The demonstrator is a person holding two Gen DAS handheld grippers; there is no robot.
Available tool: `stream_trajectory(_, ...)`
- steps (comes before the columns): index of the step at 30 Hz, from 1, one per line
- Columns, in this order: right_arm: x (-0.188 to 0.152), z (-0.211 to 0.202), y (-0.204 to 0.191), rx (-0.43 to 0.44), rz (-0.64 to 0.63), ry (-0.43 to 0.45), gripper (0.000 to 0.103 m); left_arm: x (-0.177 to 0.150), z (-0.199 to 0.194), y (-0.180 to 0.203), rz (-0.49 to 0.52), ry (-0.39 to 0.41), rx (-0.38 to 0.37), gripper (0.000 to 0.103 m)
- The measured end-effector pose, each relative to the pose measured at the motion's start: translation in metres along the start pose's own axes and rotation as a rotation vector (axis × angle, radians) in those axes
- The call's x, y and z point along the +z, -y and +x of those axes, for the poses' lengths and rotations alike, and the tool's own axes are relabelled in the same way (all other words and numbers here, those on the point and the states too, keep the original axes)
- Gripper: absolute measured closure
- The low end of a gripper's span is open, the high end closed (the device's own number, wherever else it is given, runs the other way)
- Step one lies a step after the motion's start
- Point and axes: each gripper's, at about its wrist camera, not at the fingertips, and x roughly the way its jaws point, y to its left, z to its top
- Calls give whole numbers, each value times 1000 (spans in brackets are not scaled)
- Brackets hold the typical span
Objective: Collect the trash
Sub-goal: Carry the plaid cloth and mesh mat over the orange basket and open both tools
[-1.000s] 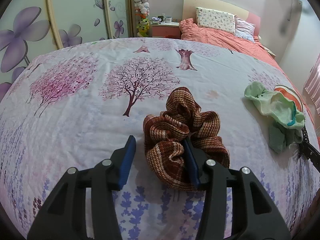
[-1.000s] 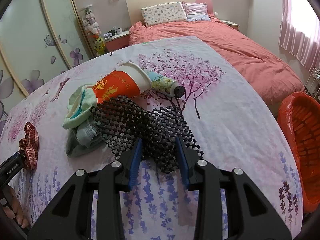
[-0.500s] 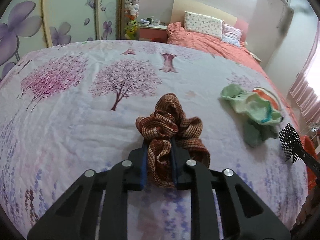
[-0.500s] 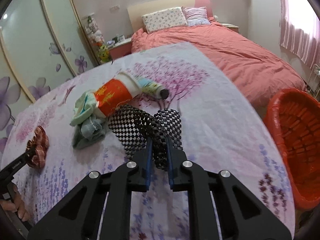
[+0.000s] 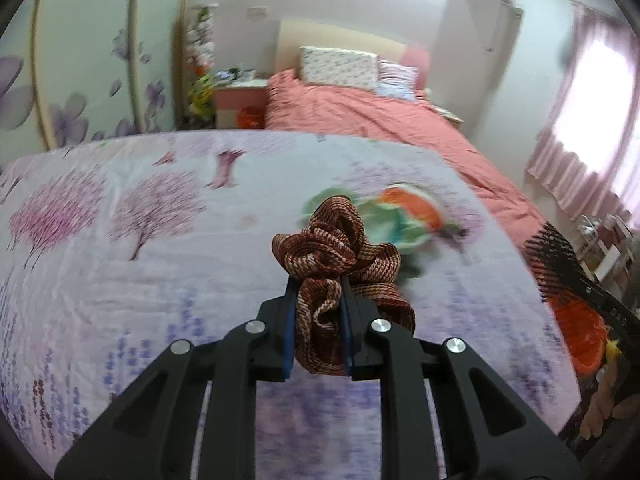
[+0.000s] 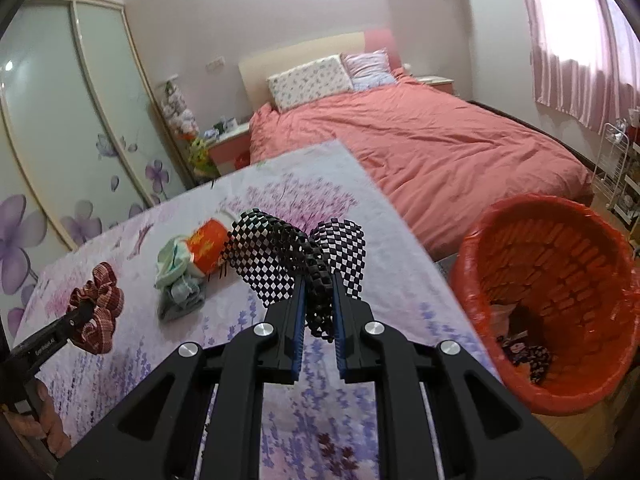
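Progress so far: left gripper (image 5: 318,300) clamps the brown scrunchie (image 5: 340,248), right gripper (image 6: 317,300) pinches black mesh (image 6: 288,256), both lifted off the bench (image 6: 380,280). Red bin (image 6: 552,304) waits right; cup-and-cloth pile (image 6: 192,256) remains.

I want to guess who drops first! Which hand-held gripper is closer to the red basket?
Right. The right hand-held gripper, holding black mesh, is beside the red basket; the left hand-held gripper is across the table.

Black fingers (image 5: 294,312), blue pads, silver screws
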Motion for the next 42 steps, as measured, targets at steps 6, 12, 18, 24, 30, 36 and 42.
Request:
stream_trajectory(6,5,-30,25,-40,30,95,90,4,-15,61,55,32,-96,85)
stream_trajectory(12,11,-56,63,-105,90,188,90,5,-22,131,121,44,-222,85)
stream_trajectory(18,14,-70,104,-170,164,246,90,1,-20,203,201,33,-343,85)
stream_trajectory(24,13,-71,147,-223,238,258,90,-10,1,267,274,-7,-419,84)
stream_trajectory(30,9,-59,180,-244,306,234,90,-23,28,313,318,-49,-462,84)
stream_trajectory(36,5,-48,202,-238,345,200,88,-33,63,346,347,-101,-445,75)
stream_trajectory(42,-3,-44,208,-231,334,166,71,-40,86,348,360,-127,-410,59)
